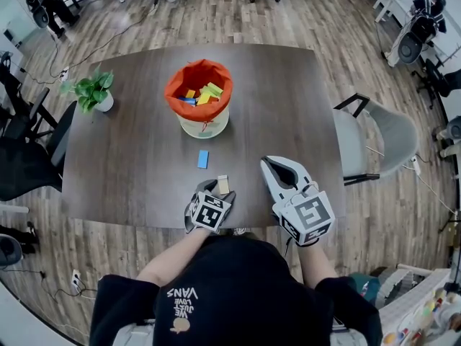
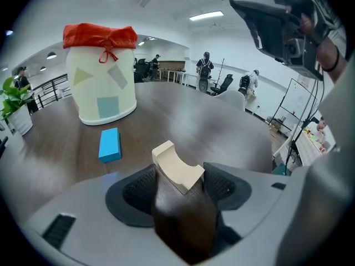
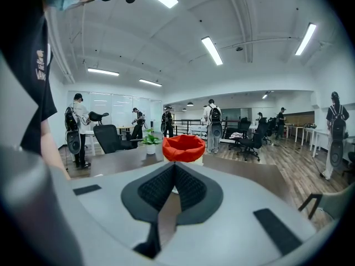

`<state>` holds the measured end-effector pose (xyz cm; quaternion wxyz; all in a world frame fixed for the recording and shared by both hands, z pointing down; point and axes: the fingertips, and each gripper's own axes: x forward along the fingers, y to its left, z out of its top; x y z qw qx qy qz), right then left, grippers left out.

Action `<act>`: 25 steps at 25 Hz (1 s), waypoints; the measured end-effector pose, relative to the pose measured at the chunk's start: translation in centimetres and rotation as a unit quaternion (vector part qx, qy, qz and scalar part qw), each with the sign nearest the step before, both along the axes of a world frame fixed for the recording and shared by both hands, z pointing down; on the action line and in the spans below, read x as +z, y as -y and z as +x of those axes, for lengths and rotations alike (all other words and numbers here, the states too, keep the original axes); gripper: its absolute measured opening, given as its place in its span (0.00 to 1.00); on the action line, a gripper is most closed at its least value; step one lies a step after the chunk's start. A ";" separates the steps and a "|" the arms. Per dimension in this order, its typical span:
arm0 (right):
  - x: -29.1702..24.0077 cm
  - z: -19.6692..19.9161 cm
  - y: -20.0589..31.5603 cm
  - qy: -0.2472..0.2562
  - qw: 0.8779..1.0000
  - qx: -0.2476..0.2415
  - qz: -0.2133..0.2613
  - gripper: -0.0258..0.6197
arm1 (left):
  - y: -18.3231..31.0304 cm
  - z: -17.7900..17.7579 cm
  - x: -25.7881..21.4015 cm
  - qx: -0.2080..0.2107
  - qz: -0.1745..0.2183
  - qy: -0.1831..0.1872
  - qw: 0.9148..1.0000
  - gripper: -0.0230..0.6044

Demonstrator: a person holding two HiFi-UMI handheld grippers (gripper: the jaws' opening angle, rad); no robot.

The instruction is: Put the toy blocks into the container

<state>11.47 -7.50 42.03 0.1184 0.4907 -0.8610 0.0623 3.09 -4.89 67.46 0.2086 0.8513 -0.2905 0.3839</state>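
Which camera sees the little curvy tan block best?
The left gripper view: the block sits close up in the middle, between the open fingers, and its curved notch shows. In the head view the block is just a tiny tan piece. The right gripper view doesn't show it.

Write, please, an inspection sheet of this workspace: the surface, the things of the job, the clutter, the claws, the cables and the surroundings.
Surface: dark wooden table, no spill seen.
Job's things: container with orange liner holds coloured blocks; blue block and beige arch block lie on the table.
Clutter: potted plant near the table's left edge.
Grippers: left claw open, arch block between its jaws; right claw shut, empty.
Cables: one cable runs across the floor beyond the table.
Surroundings: grey chair at right, black chair at left, people standing in the office.
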 end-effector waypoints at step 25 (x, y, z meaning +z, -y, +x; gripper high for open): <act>-0.1 -0.9 0.0 0.002 1.000 -0.015 0.004 0.07 | 0.6 -1.3 -1.5 -0.007 0.045 -0.029 0.999 0.29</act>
